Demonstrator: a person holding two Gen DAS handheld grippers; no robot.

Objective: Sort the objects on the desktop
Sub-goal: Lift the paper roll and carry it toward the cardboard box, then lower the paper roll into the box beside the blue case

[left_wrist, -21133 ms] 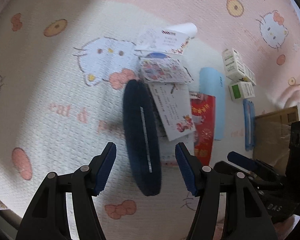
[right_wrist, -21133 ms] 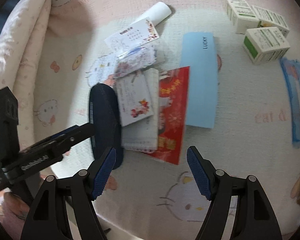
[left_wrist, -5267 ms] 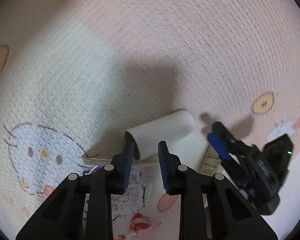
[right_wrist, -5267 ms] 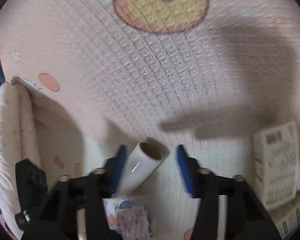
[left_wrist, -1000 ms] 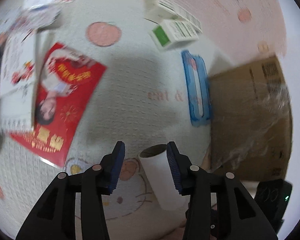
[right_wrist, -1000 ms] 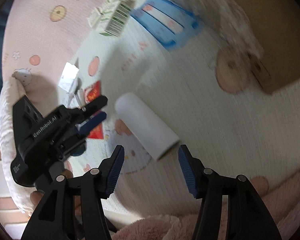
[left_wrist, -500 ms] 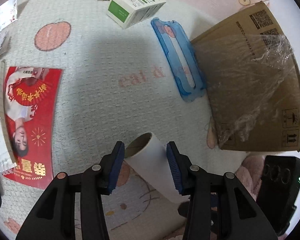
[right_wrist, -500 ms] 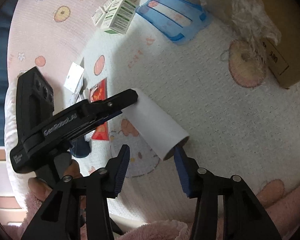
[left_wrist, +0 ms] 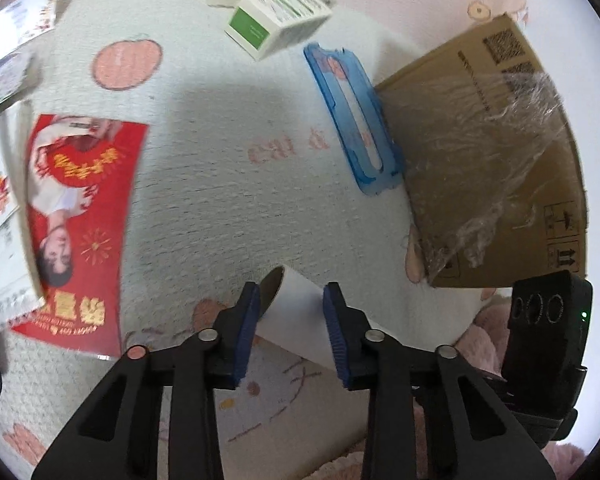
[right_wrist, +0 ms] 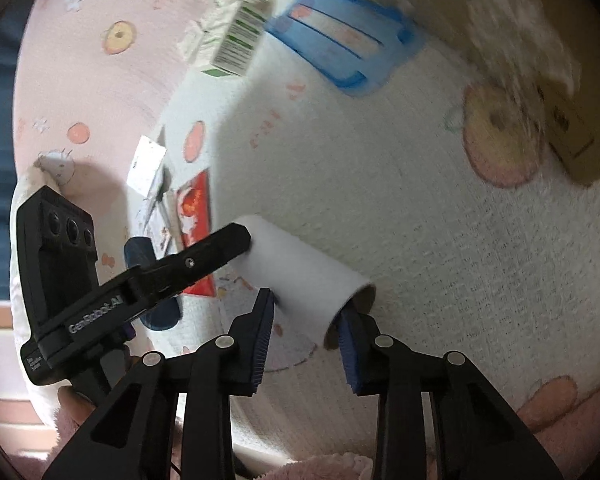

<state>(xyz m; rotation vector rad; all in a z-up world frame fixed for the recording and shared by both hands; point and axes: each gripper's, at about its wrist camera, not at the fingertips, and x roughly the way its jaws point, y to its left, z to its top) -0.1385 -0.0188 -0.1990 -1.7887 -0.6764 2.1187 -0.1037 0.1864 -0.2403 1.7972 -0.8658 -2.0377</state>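
A white paper roll [left_wrist: 296,312] with a cardboard core lies between both grippers, low over the Hello Kitty cloth. My left gripper [left_wrist: 290,320] is shut on one end of it. My right gripper [right_wrist: 306,330] is shut on the other end [right_wrist: 320,280]; the left gripper's arm [right_wrist: 140,284] shows at the roll's far end. A red leaflet [left_wrist: 76,220], white-green boxes [left_wrist: 276,16], and a blue tray [left_wrist: 352,120] lie on the cloth.
A cardboard box [left_wrist: 492,152] with plastic wrap stands at the right, next to the blue tray. White notebooks and cards [left_wrist: 4,160] lie at the left. A dark blue case [right_wrist: 152,280] lies beyond the left gripper. Pink fluffy fabric [right_wrist: 328,468] is near the bottom edge.
Both grippers have carried the roll a little nearer the cardboard box. The right gripper has closed in on its end of the roll. The left grip is unchanged.
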